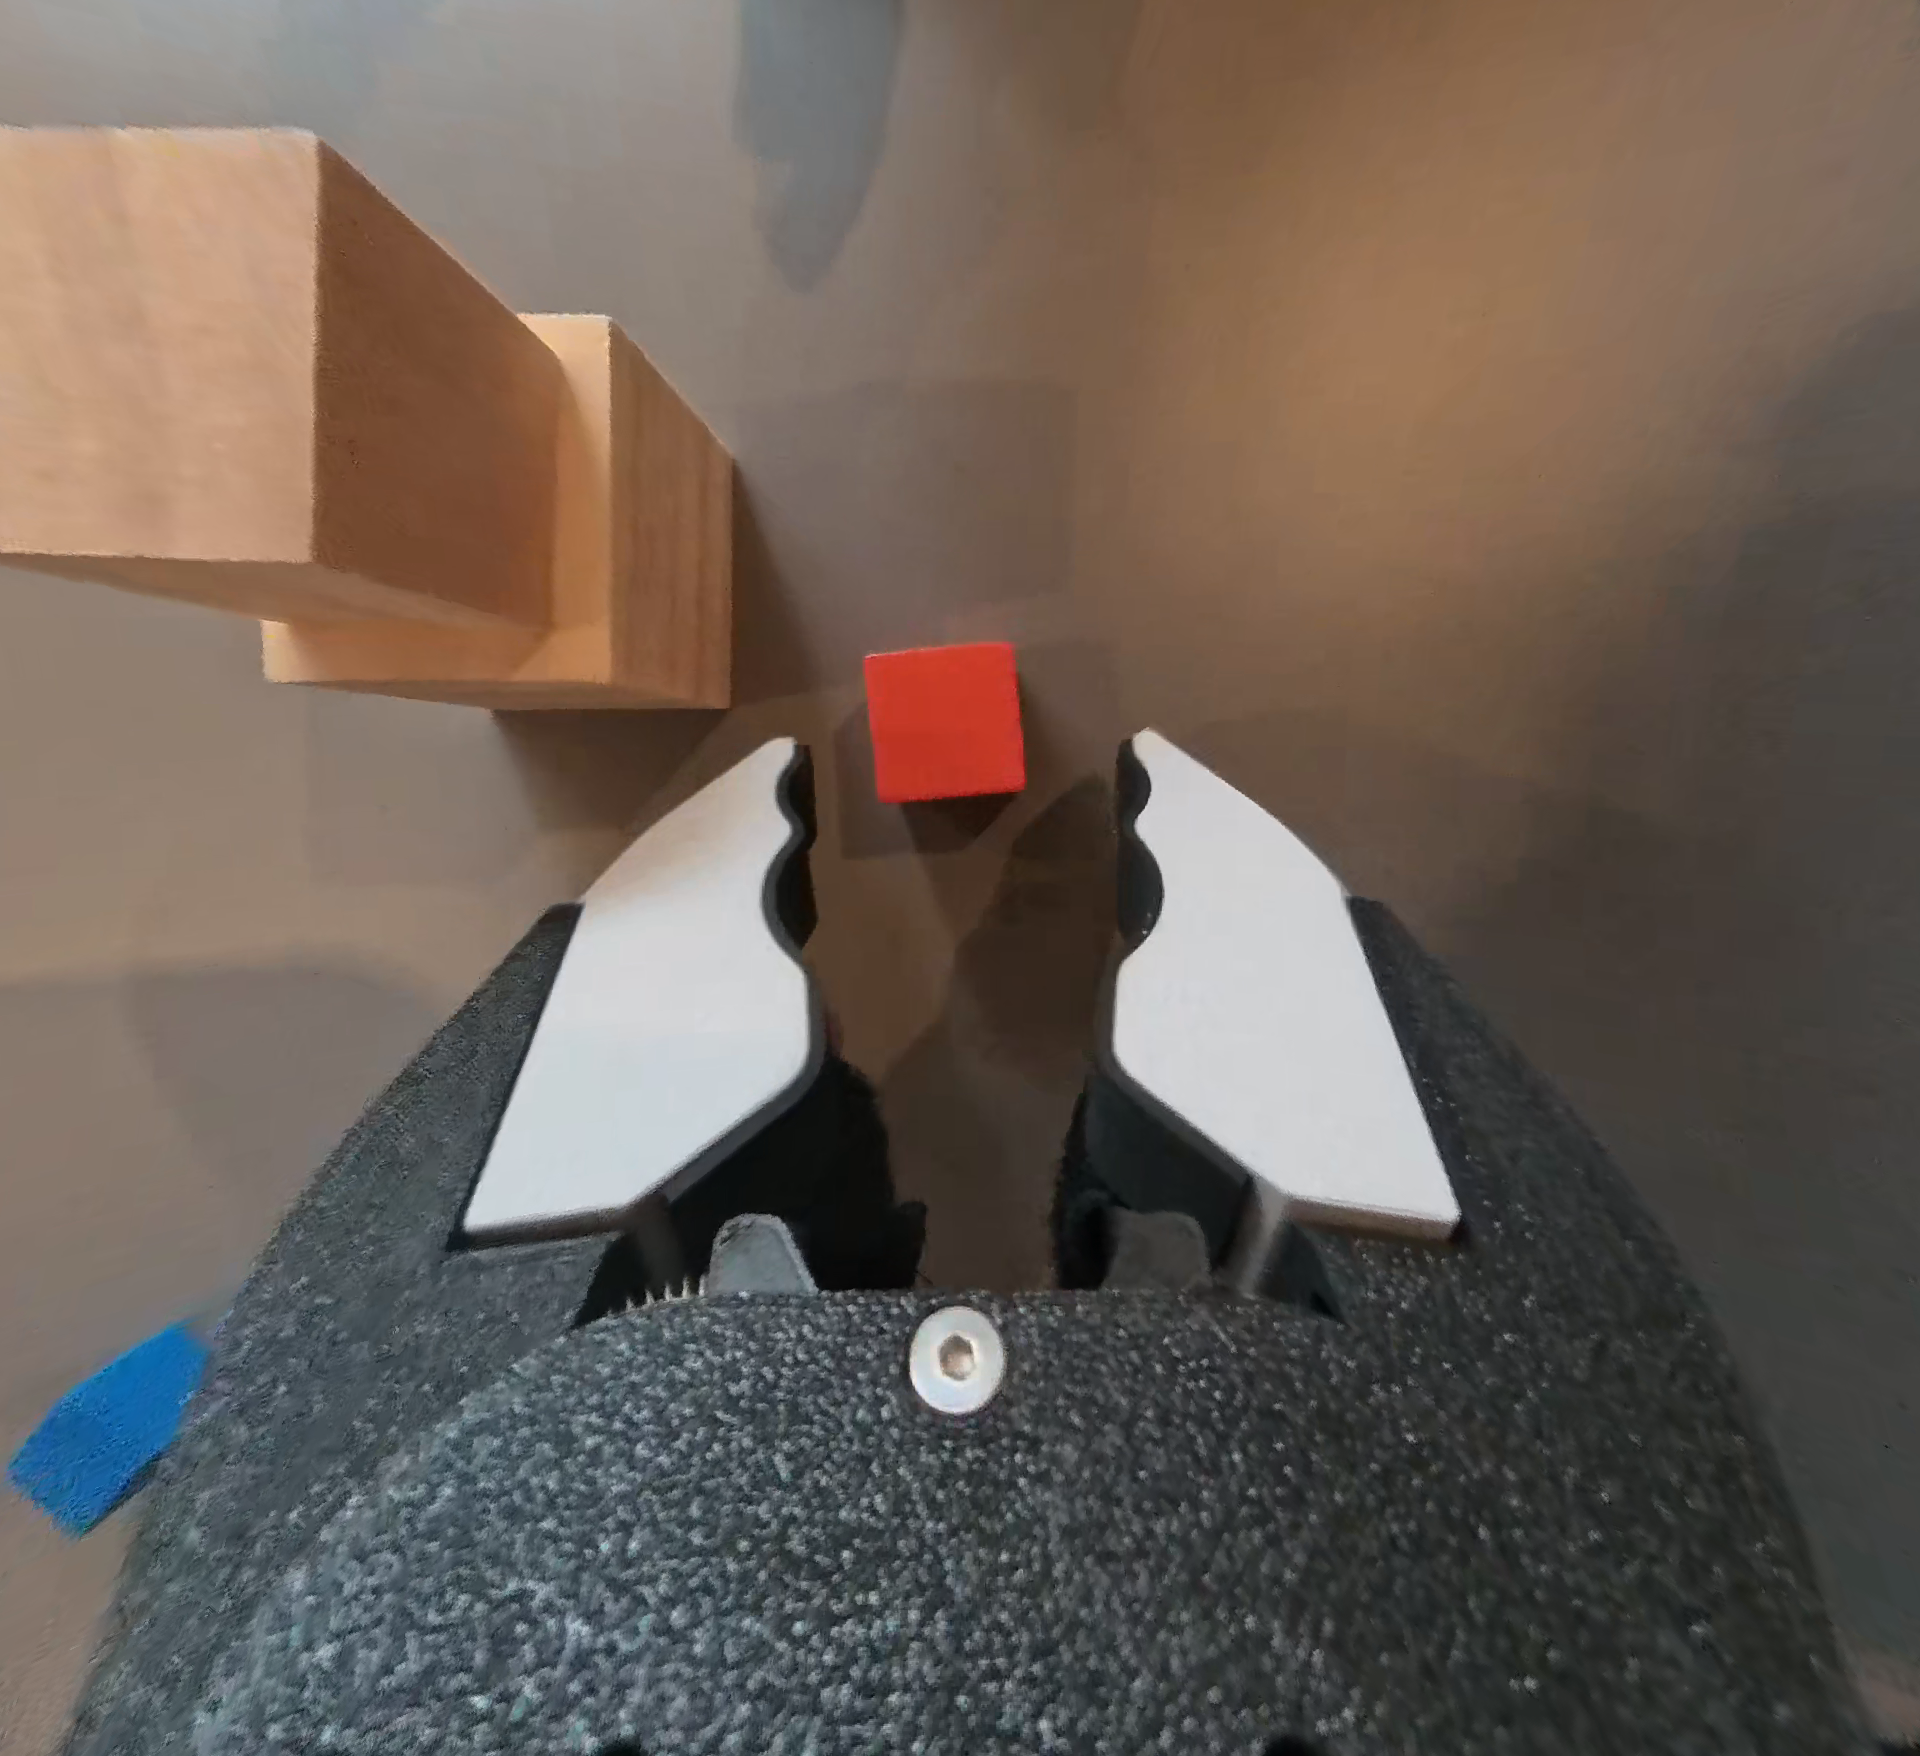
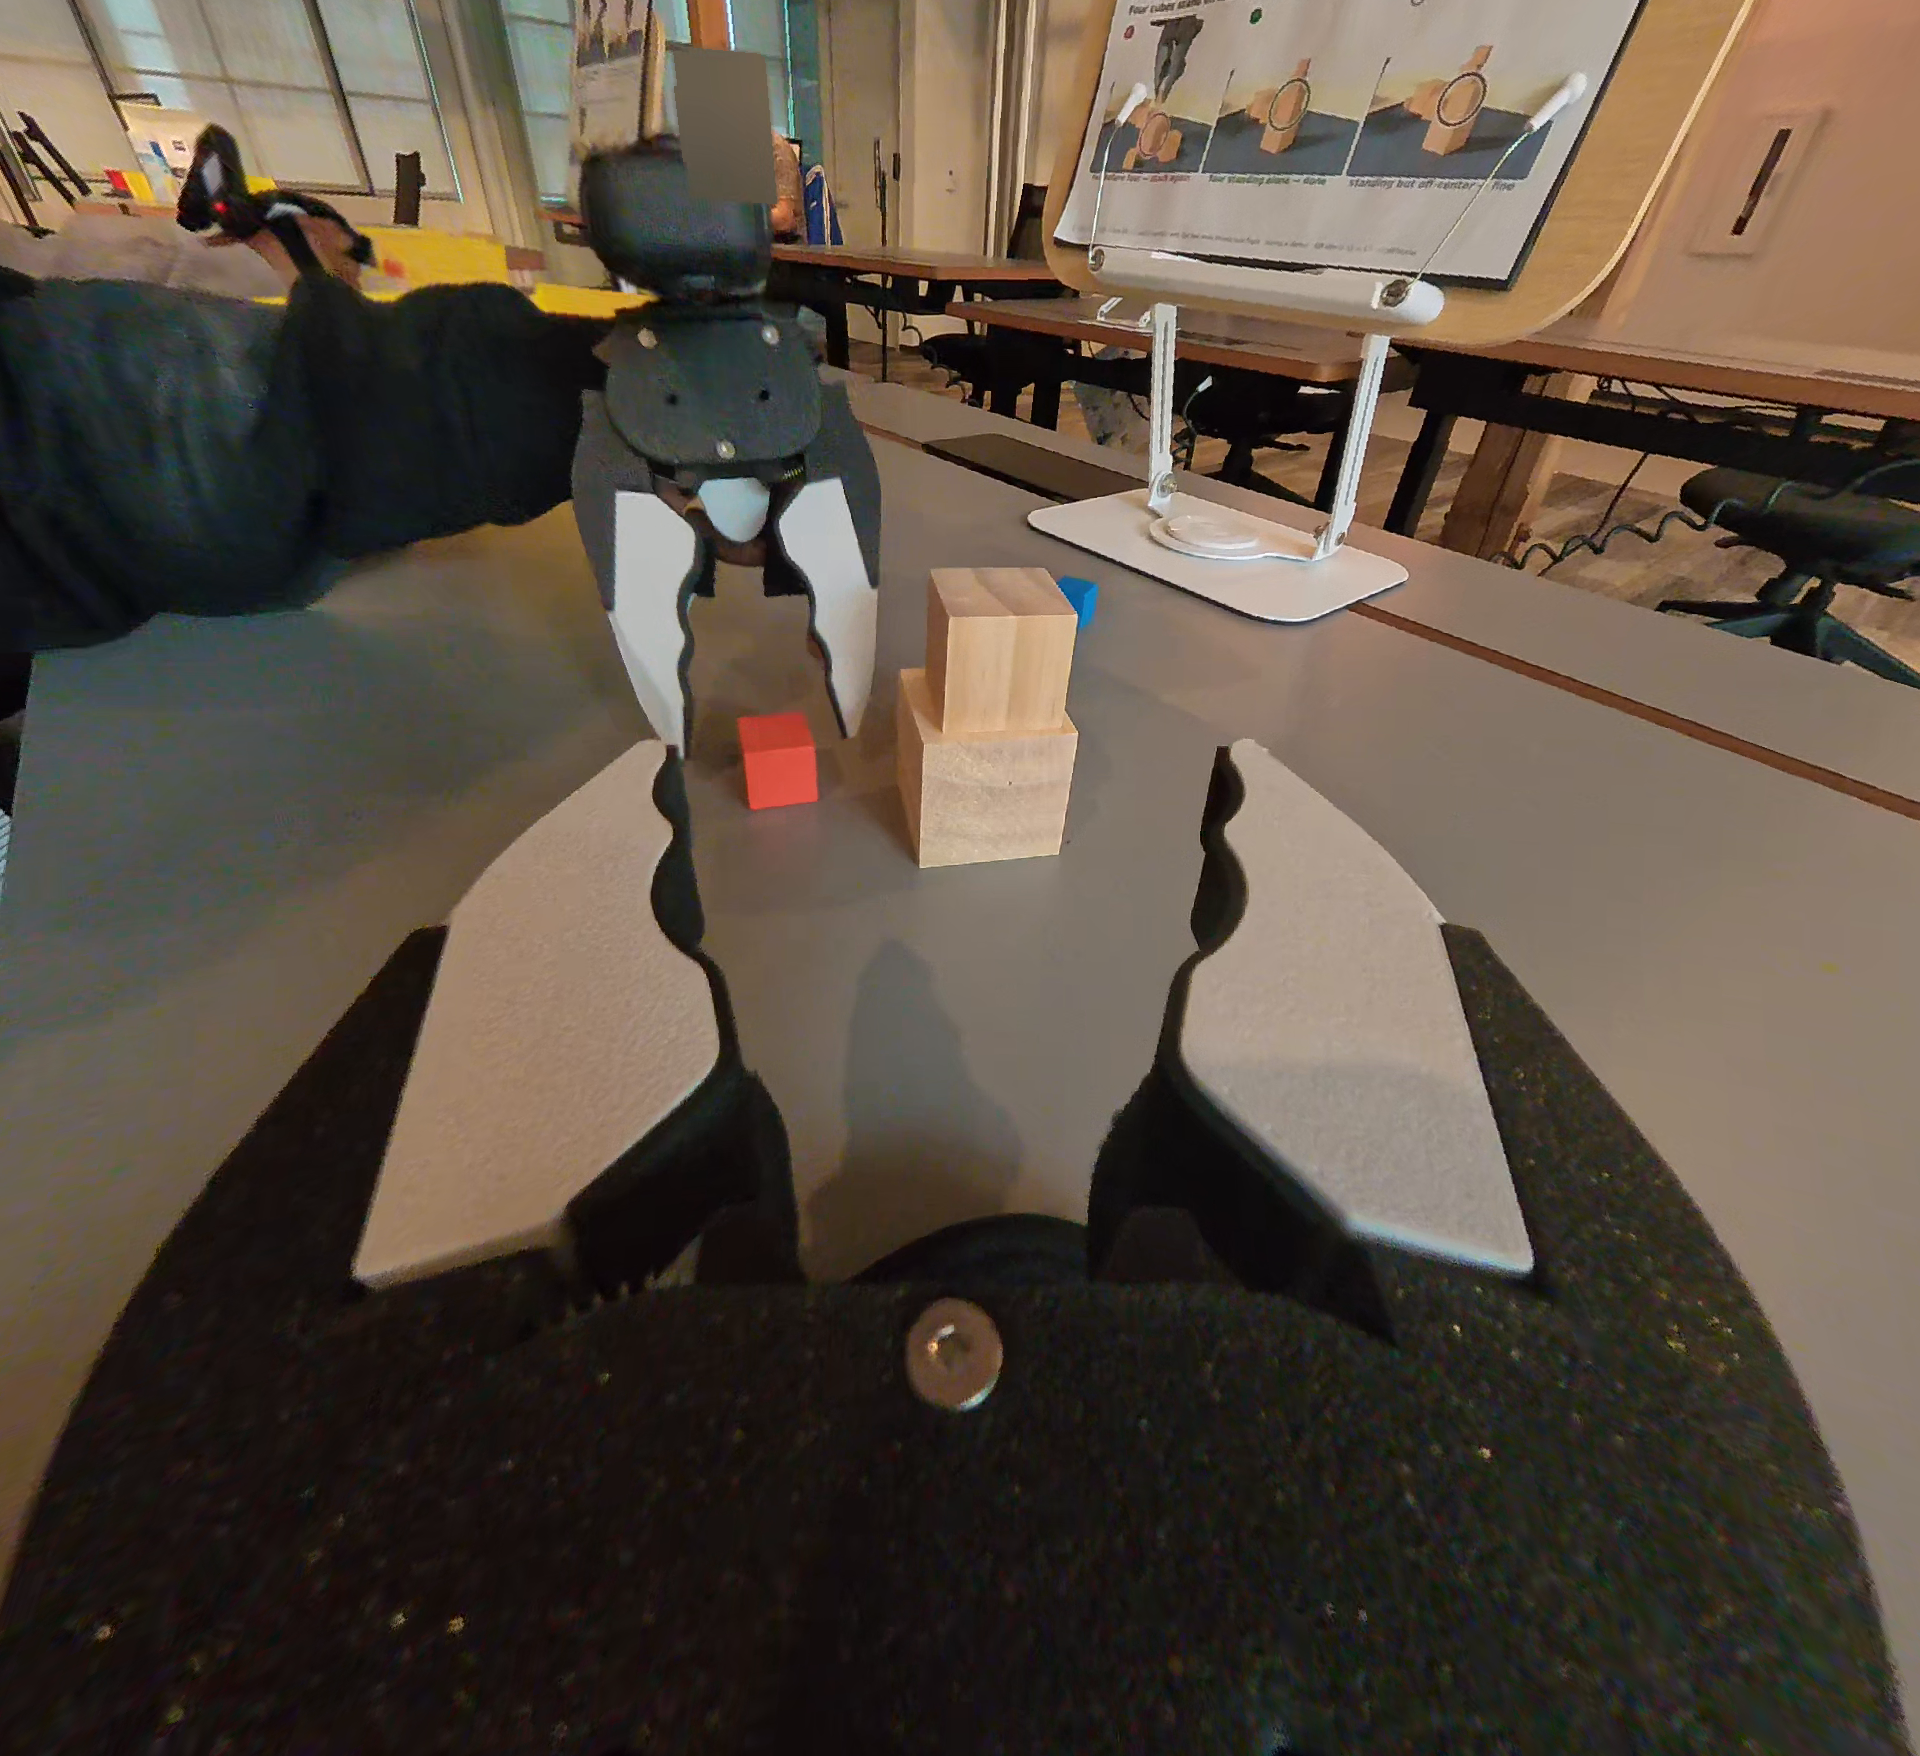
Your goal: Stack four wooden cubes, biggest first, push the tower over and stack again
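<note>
Here the left claw (image 1: pixel 964 776) hangs spread over the red cube (image 1: pixel 943 721), untouched.

We see a grey desk (image 2: pixel 1351 875) with a brown edge strip at right. Upper left of the frame: large multi-pane windows (image 2: pixel 208 13), daylight coming in. Upper right: white stand (image 2: pixel 1226 553) holding a wooden board with a printed sheet (image 2: pixel 1382 44). Behind it, long brown tables (image 2: pixel 1662 376) and black office chairs (image 2: pixel 1808 522). Wood-plank floor (image 2: pixel 1621 501) at right.

One cube (image 2: pixel 1001 648) sits on a bigger cube (image 2: pixel 982 797); a small cube (image 2: pixel 778 760) lies left, another (image 2: pixel 1078 600) seemingly behind.
</note>
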{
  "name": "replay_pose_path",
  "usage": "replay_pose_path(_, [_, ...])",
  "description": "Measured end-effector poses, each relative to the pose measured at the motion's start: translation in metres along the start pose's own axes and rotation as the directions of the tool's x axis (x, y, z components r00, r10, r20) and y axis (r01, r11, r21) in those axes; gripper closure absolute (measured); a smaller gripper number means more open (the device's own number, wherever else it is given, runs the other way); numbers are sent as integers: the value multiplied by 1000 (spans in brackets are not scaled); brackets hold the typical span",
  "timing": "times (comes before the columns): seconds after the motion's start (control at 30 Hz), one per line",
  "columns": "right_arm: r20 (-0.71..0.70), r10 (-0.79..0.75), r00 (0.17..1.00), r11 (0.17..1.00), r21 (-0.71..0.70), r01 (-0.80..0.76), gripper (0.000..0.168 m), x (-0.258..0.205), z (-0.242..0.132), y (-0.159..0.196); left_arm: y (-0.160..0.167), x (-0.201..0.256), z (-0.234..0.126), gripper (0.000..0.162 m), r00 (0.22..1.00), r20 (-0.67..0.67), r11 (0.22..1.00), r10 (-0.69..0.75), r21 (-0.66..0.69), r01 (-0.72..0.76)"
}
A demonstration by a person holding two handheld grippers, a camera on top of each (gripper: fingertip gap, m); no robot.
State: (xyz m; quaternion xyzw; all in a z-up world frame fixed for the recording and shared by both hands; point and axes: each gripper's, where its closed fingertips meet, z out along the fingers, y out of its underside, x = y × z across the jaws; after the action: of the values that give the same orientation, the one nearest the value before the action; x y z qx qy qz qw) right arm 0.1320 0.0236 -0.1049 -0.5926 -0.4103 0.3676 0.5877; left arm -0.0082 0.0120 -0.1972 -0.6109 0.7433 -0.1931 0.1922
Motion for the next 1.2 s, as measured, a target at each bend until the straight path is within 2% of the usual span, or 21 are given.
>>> replay_pose_path(0.03, [0,0,1000,1000,1,0,75,0,0,0,2,-1,2,112,1000,2,1000,2,-9,-2])
replay_pose_path(0.07, [0,0,1000,1000,2,0,75,0,0,0,3,-2,4,127,1000,7,1000,8,-18,-7])
replay_pose_path(0.1, [-1,0,1000,1000,4,0,75,0,0,0,5,-4,5,135,1000,12,1000,17,-26,-16])
replay_pose_path(0.23, [-3,-3,1000,1000,11,3,75,0,-1,-1,4,-9,-10,135,998,22,997,57,-44,-56])
replay_pose_path(0.43, [0,-2,1000,1000,7,2,75,0,-1,-1,-42,-27,-80,135,995,42,994,89,53,-91])
replay_pose_path(0.53, [1,-3,1000,1000,9,3,75,0,-1,-1,-62,-45,-96,135,991,65,992,117,42,-120])
replay_pose_path(0.67, [1,-6,1000,1000,13,6,75,-1,-1,-2,-69,-65,-85,135,991,29,991,132,-14,-132])
replay_pose_path(0.87, [4,-1,1000,1000,21,1,75,0,-2,-3,-70,-80,-66,135,994,-9,994,108,-7,-108])
replay_pose_path(1.2, [7,0,1000,1000,19,0,75,-1,-2,-3,-64,-81,-56,135,995,-17,995,103,-11,-103])
